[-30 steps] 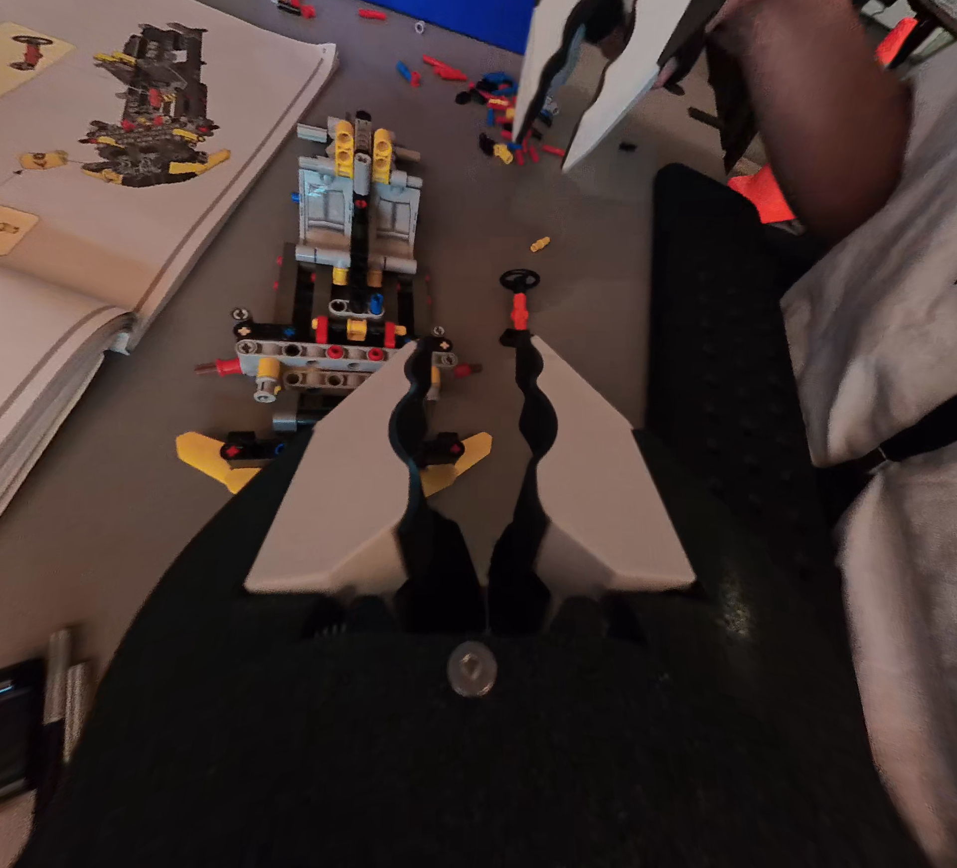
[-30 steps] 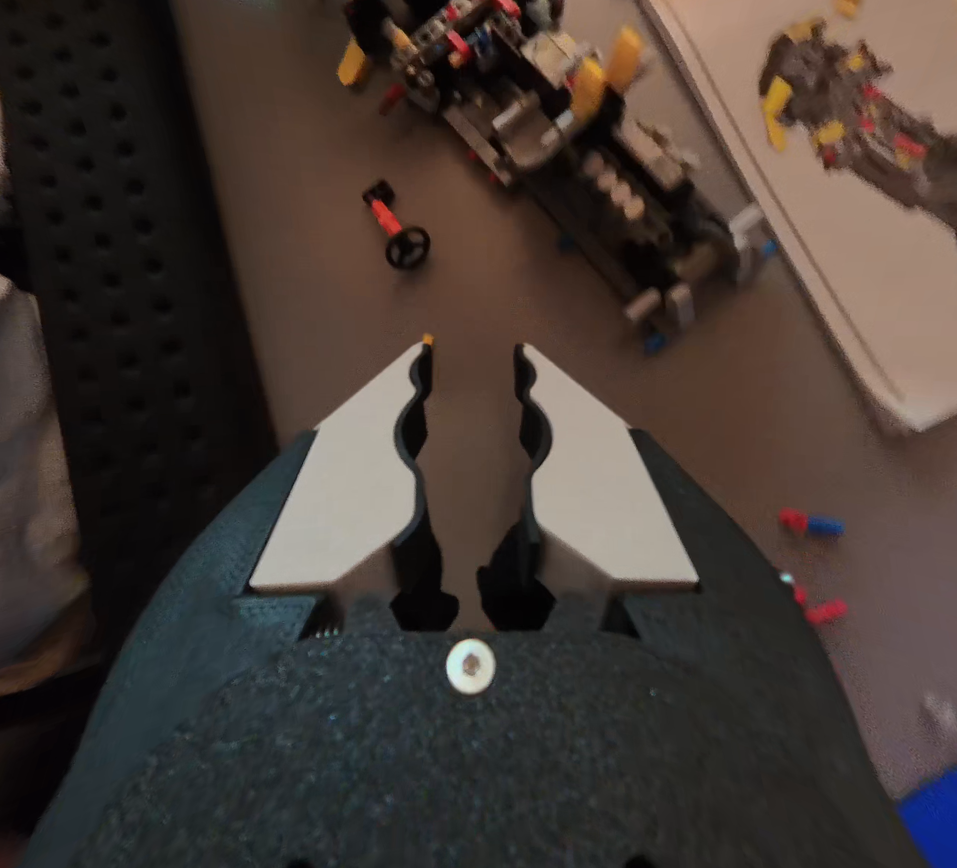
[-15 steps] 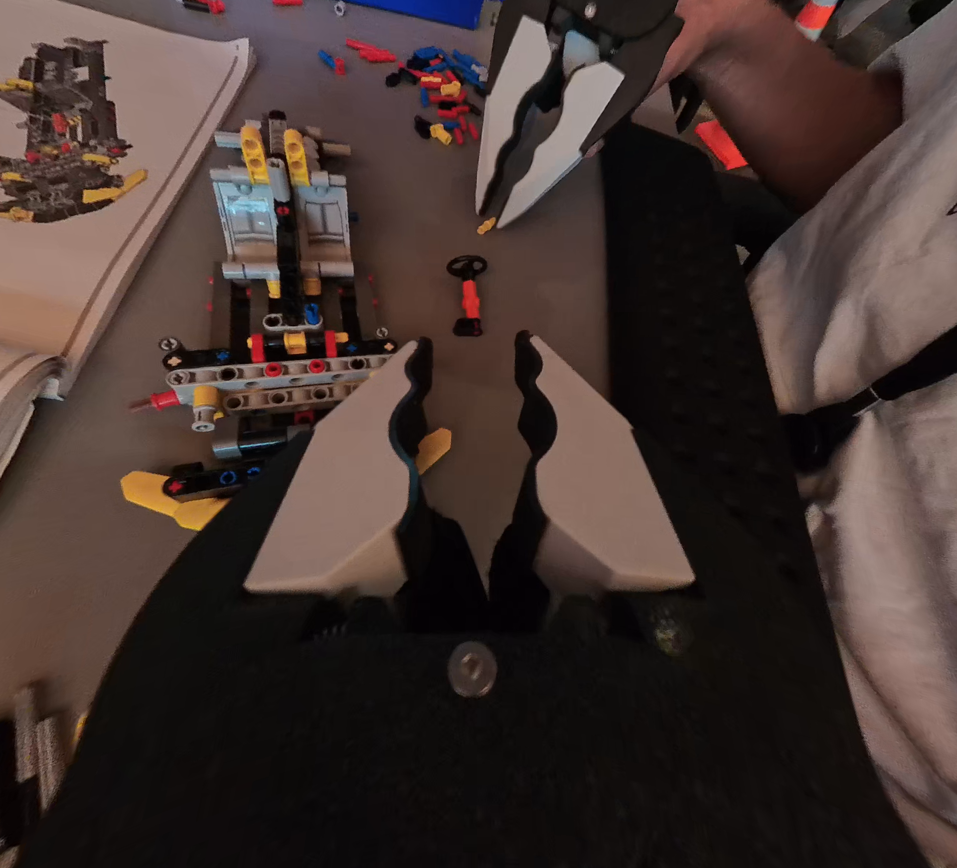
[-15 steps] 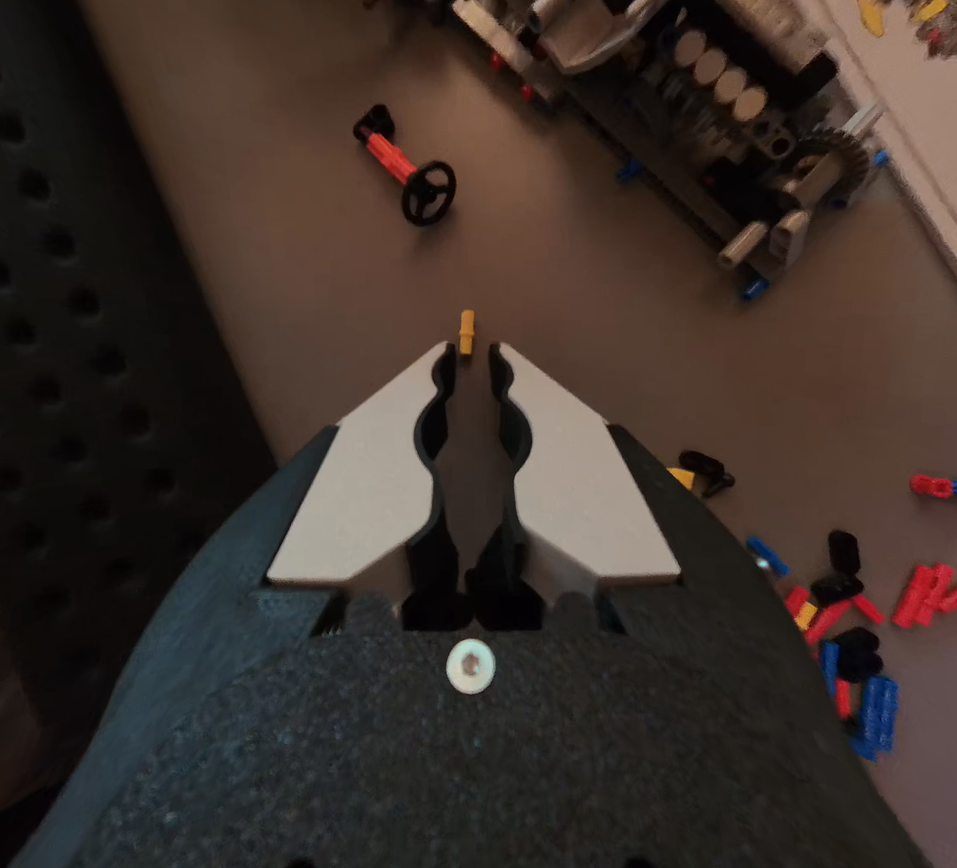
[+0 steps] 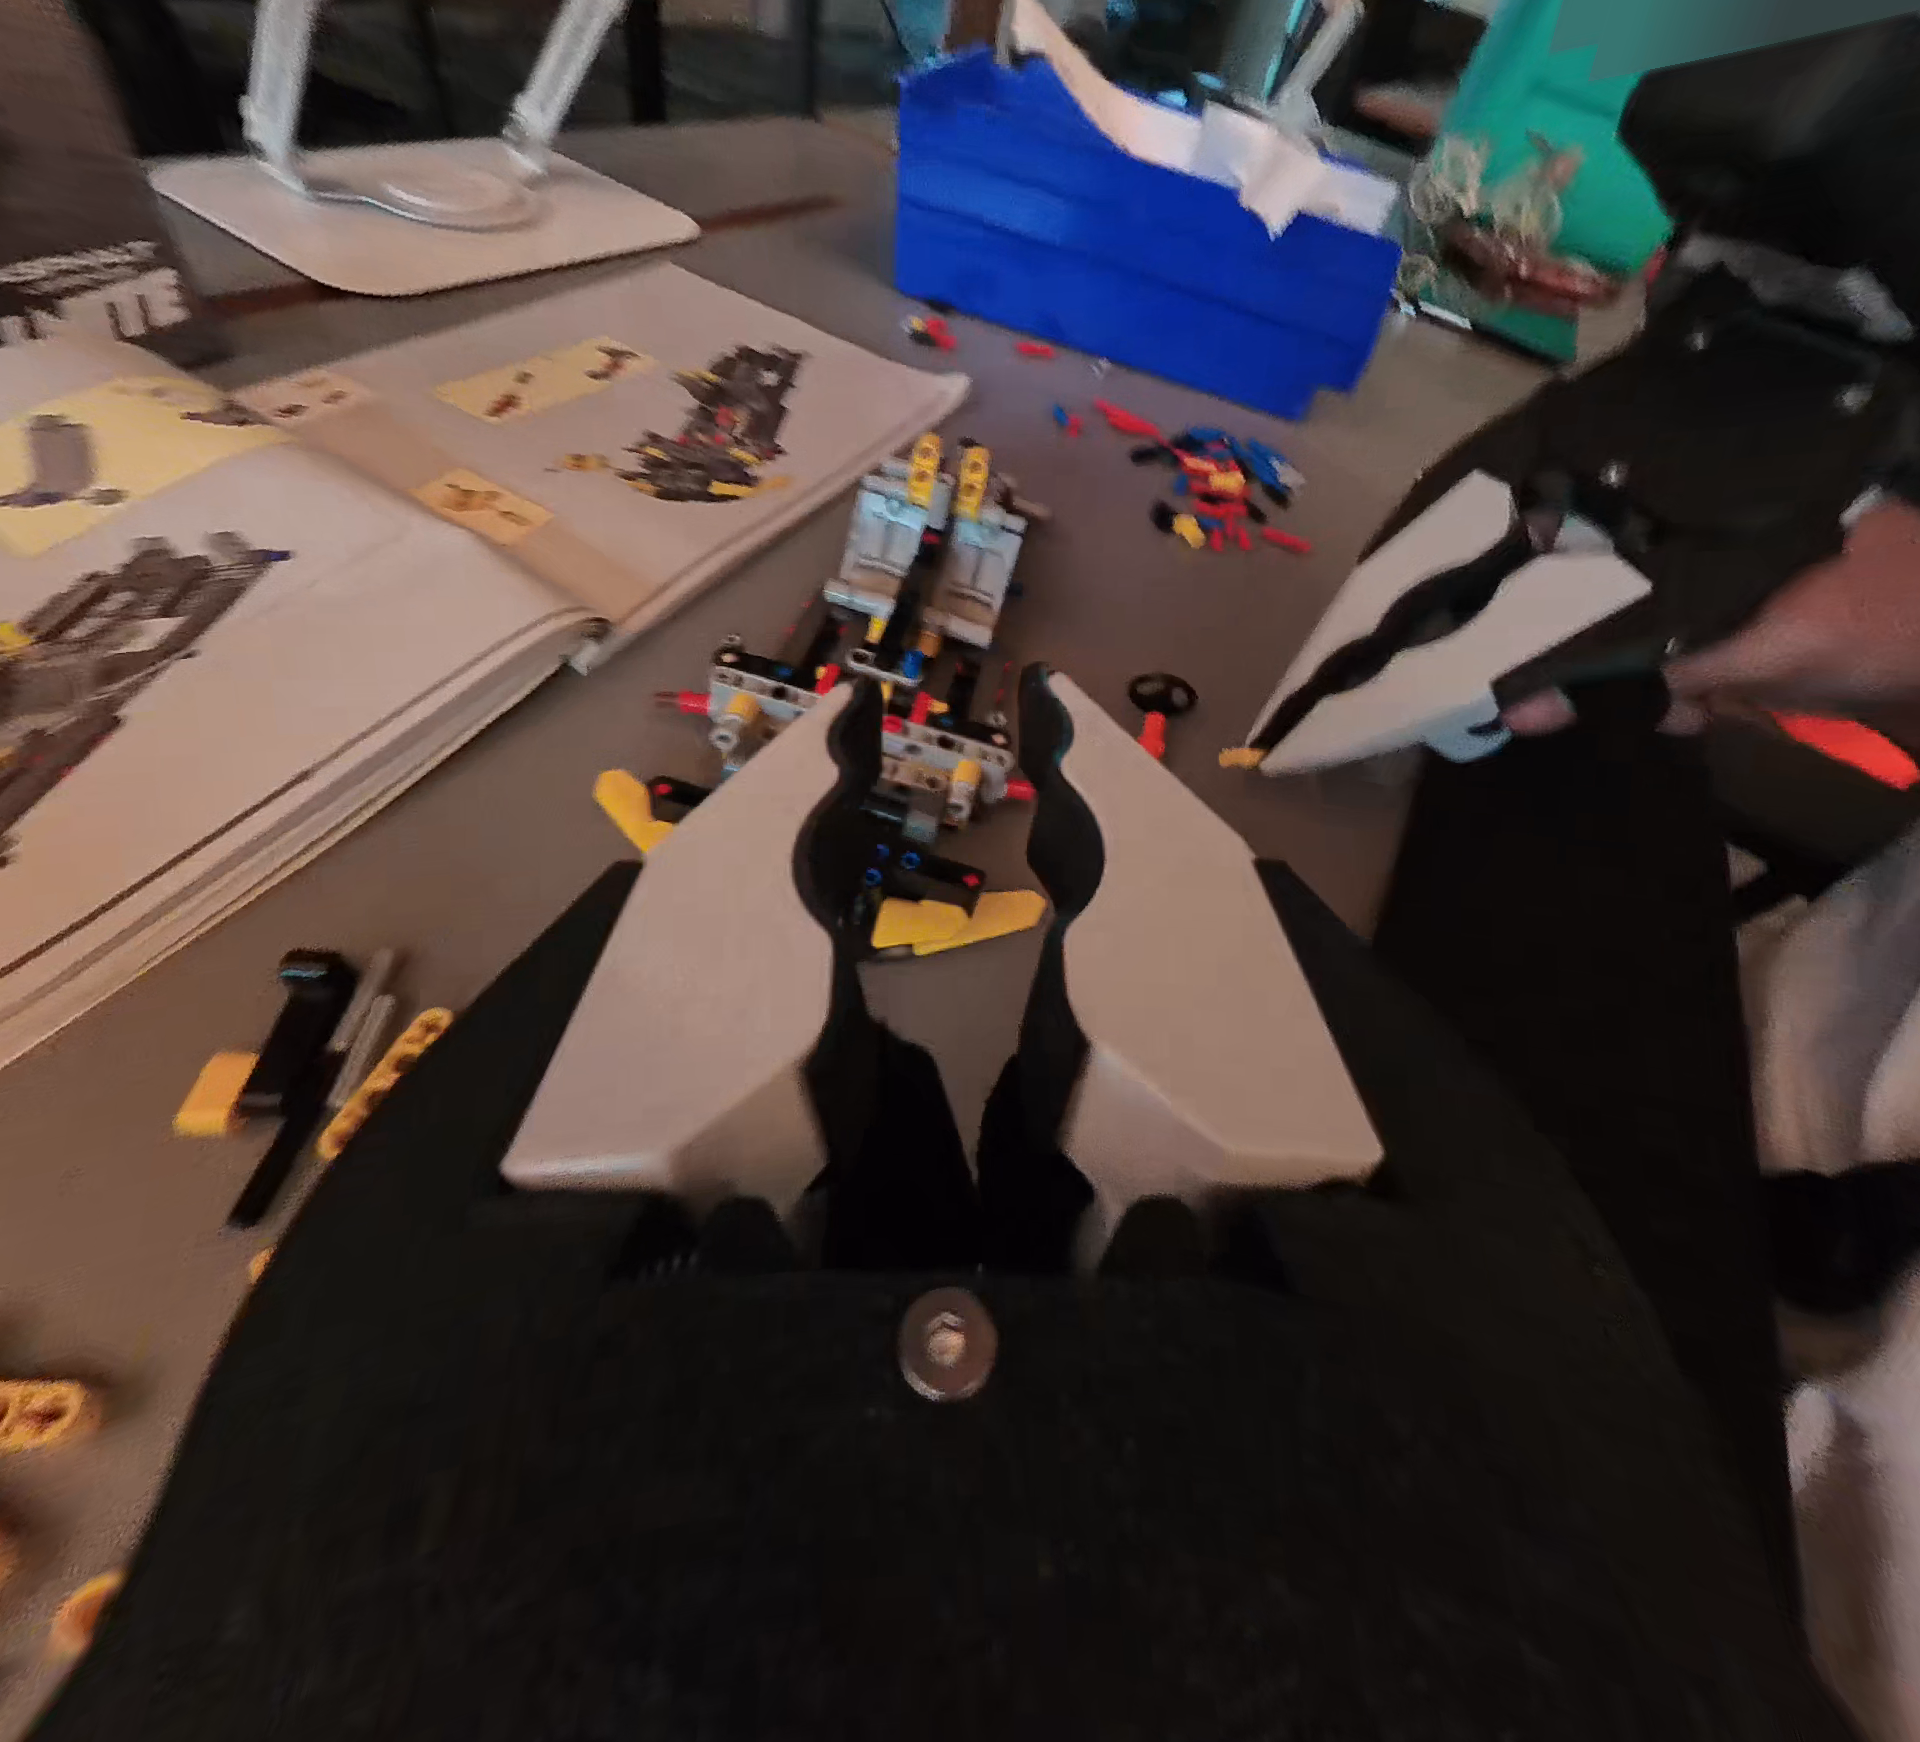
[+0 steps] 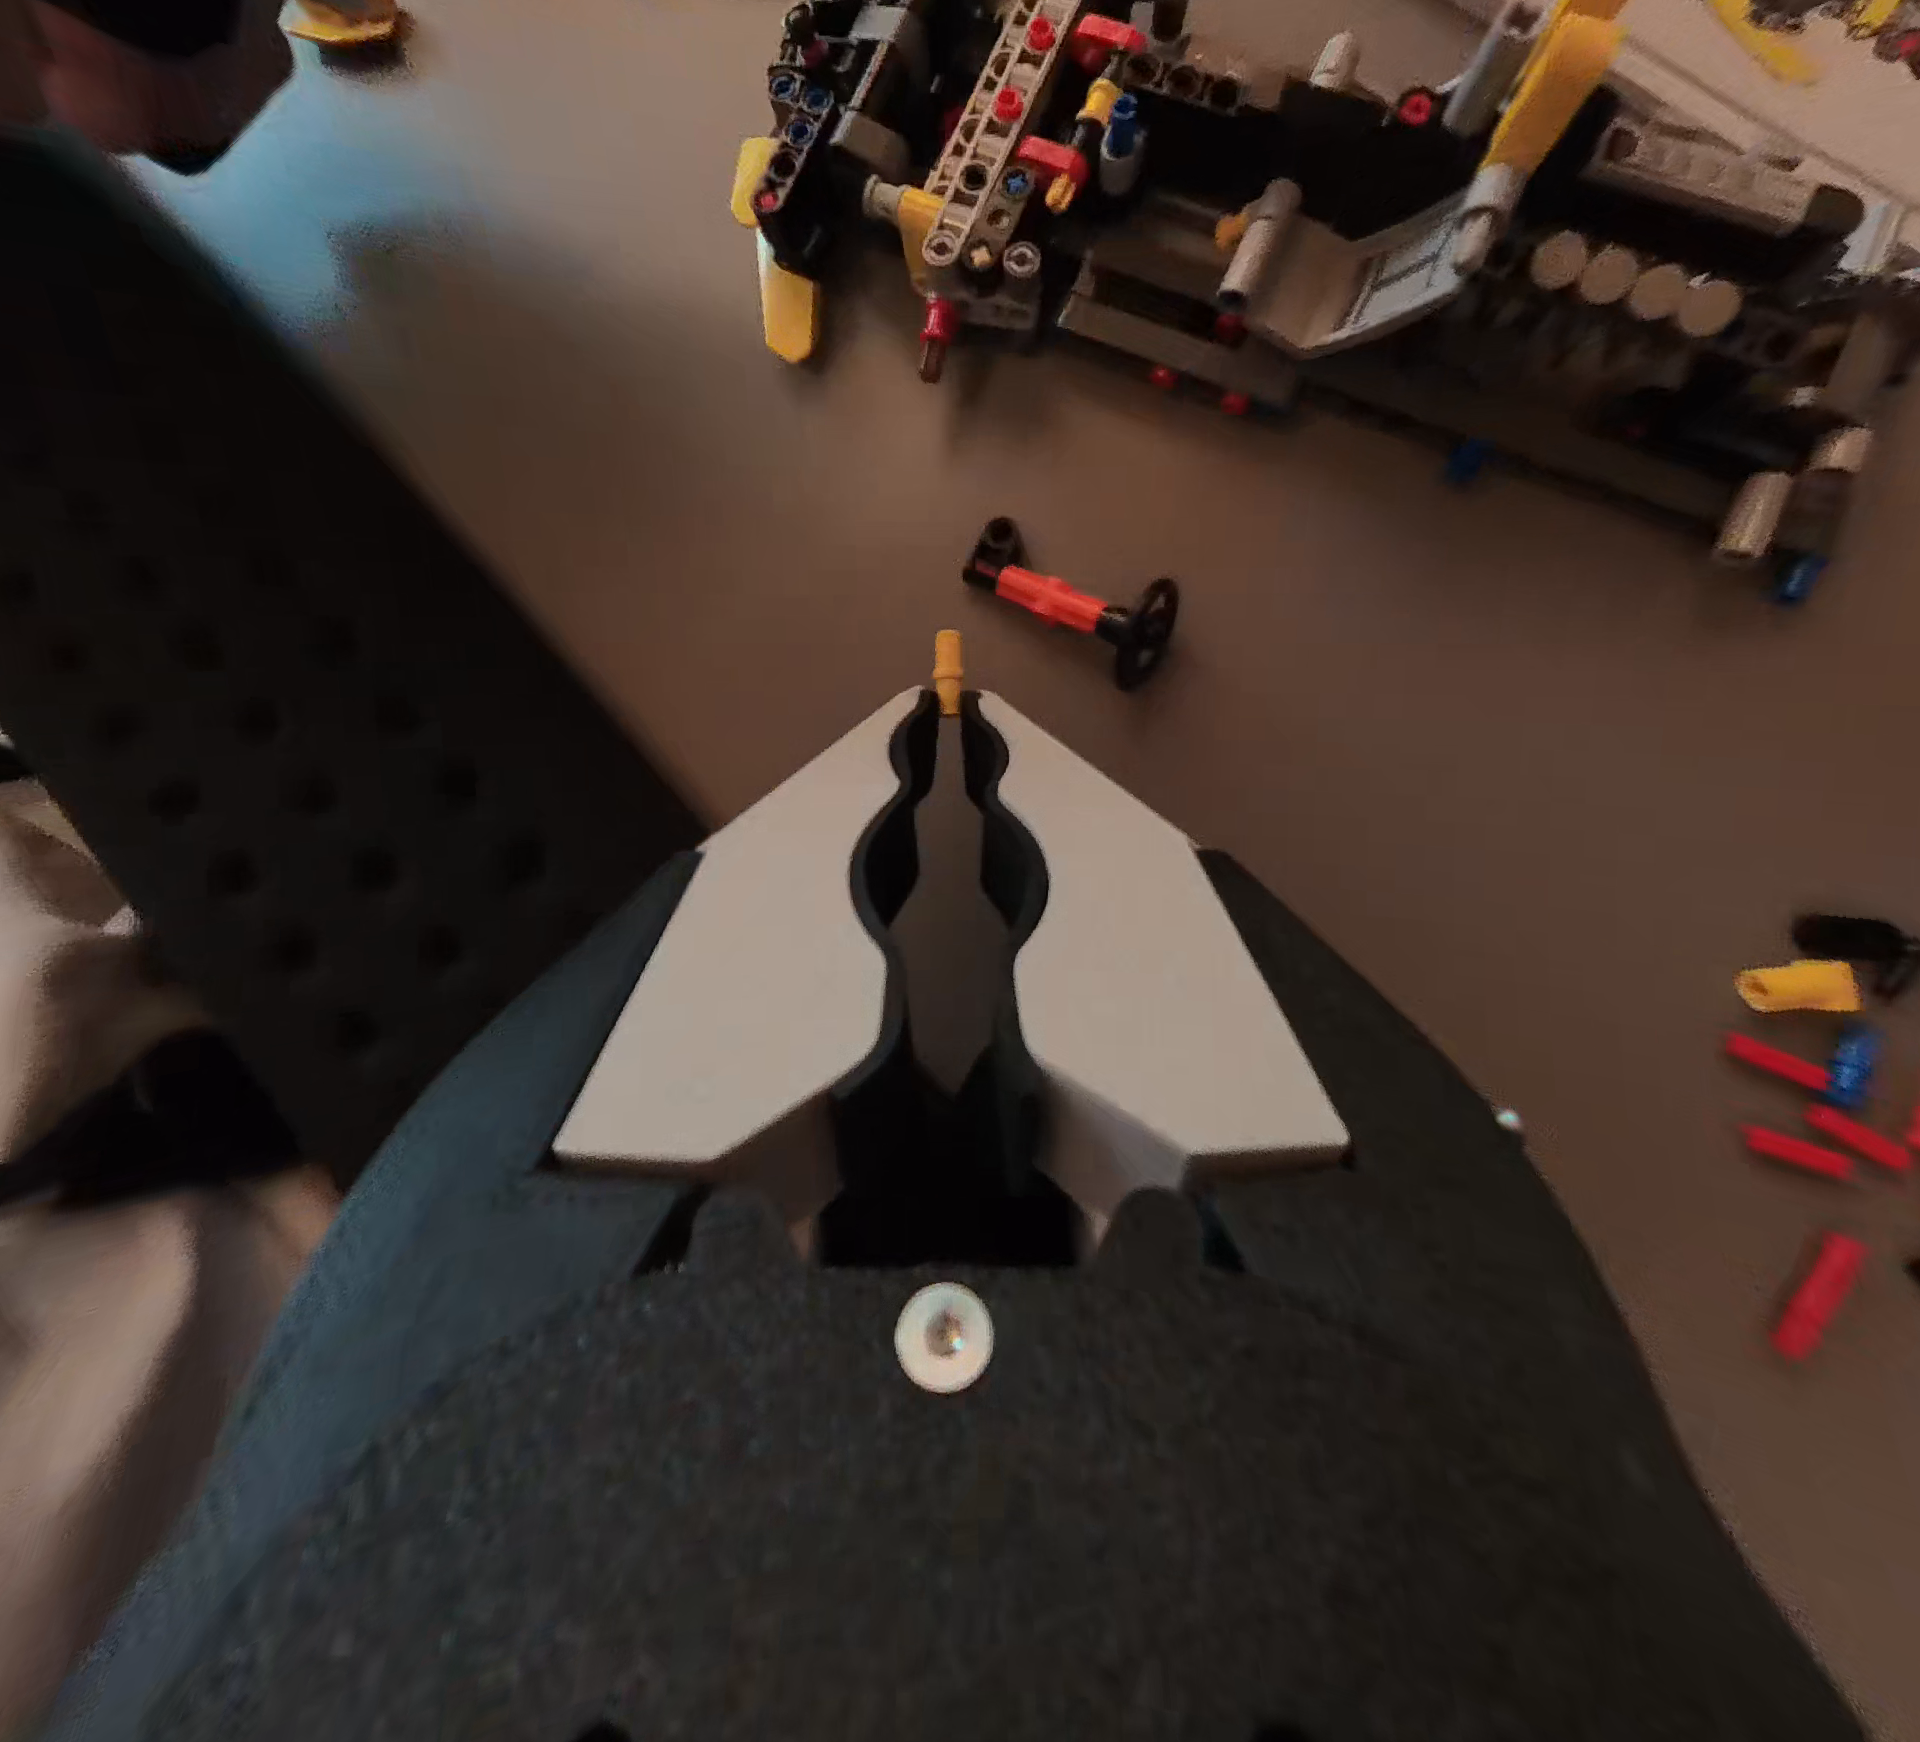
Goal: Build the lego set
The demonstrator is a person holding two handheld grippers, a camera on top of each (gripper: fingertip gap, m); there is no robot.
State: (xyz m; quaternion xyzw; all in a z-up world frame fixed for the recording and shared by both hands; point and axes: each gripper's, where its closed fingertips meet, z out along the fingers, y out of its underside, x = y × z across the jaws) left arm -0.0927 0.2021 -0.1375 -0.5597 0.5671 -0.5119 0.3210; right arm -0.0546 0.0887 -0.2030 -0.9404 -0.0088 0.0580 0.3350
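Pinching yellow pin [image 6: 947,666] at tips, right gripper [image 6: 945,705] nearly closed, readying insertion near chassis [image 6: 1143,165]; left gripper [image 5: 940,705] gaping empty over chassis.

Background clutter, far end of bench [image 5: 1278,653]
Blue bin [image 5: 1122,279] with white paper inside; white stand base [image 5: 416,217] beside it.

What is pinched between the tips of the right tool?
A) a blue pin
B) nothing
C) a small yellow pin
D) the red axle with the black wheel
C: the right tool is closed on the small yellow pin, which sticks out past its tips, while the red axle with the black wheel lies apart on the table.
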